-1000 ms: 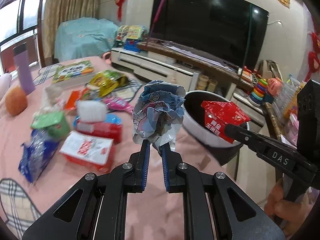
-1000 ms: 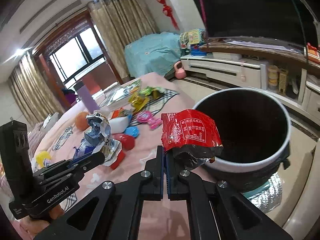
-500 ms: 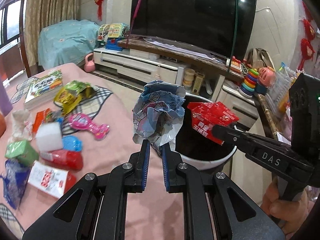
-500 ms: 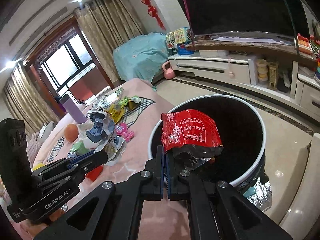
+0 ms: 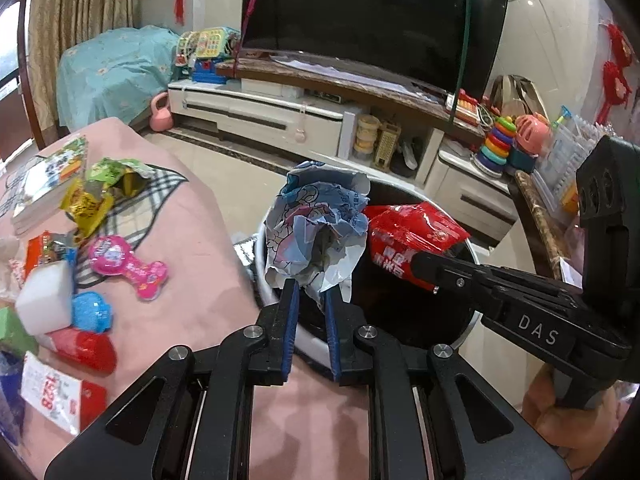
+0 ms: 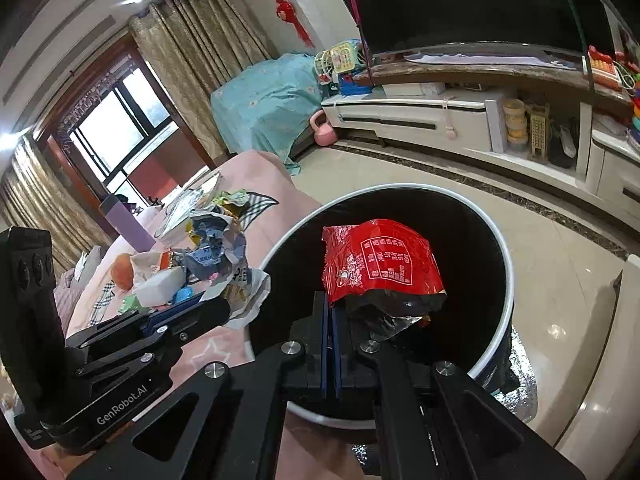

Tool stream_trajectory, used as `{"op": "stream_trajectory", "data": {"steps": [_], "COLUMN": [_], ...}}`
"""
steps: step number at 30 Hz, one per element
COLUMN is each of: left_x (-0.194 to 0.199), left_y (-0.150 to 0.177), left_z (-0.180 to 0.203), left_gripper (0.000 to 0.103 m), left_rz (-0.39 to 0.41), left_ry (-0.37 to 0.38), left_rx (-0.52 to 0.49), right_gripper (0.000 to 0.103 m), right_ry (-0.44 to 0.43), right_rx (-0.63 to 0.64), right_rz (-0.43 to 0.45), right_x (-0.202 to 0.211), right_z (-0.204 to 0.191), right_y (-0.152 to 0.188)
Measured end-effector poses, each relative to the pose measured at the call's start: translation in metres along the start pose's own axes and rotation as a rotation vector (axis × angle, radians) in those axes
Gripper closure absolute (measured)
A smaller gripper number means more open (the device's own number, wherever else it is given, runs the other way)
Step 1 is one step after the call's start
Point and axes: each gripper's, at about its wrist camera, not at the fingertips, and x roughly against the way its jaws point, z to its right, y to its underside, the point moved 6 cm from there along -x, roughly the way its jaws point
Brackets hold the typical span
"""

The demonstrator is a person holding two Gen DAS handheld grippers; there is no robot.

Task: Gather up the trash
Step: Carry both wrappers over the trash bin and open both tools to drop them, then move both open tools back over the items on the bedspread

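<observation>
Two grippers are held over one round trash bin (image 6: 505, 280), a black tub with a white rim that stands on the floor against the edge of the pink-covered counter (image 5: 192, 240). The left gripper (image 5: 309, 294) has its jaws a little apart; they have just been opening, and the crumpled blue and white wrapper (image 5: 320, 224) sits between the blue pads, above the near-left part of the bin's rim. Whether the pads press on it or not, I cannot tell. The right gripper (image 6: 331, 312) has its jaws almost together, clamped on the lower edge of one red snack bag (image 6: 380, 264), which hangs over the bin's open mouth. A hand (image 5: 568, 420) grasps the handle of the right gripper. To the left of the bin, on the counter, lie one pink bone-shaped toy (image 5: 126, 264), one white block (image 5: 46, 298), one small blue round thing (image 5: 91, 314), one red tube-shaped pack (image 5: 82, 348), one yellow and green foil bag (image 5: 100, 188) and one picture book (image 5: 48, 176). Behind the bin stands one white TV cabinet (image 5: 256, 112) with one large dark television (image 5: 368, 20), and one pink kettlebell (image 5: 161, 114) on the floor.
</observation>
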Motion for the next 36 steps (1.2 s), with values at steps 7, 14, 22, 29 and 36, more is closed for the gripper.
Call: {"op": "stream_trajectory", "data": {"steps": [7,14,22,29,36], "left_x": [-0.003,0.01,0.037,0.071,0.1], "left_y": [0.003,0.016,0.044,0.073,0.1], "left_z": [-0.002,-0.022,-0.055,-0.091,-0.129], "left_gripper": [0.062,0.046,0.04,0.036,0.035], "left_rz": [-0.014,-0.001,0.015,0.044,0.057], "left_ry": [-0.008,-0.036,-0.077,-0.124,-0.171], "left_rx": [0.008,0.05,0.123,0.186,0.256], "right_gripper": [0.092,0.062,0.034,0.014,0.013], "right_ry": [0.005,0.002,-0.014,-0.036,-0.067], "right_rx": [-0.012,-0.023,-0.017,0.039,0.071], "right_rz": [-0.021,-0.022,0.003,0.023,0.008], "right_x": [-0.001,0.002,0.009,0.01,0.004], "right_z": [0.006,0.009,-0.011,-0.049,-0.08], "right_y": [0.004,0.005,0.012,0.026,0.046]}}
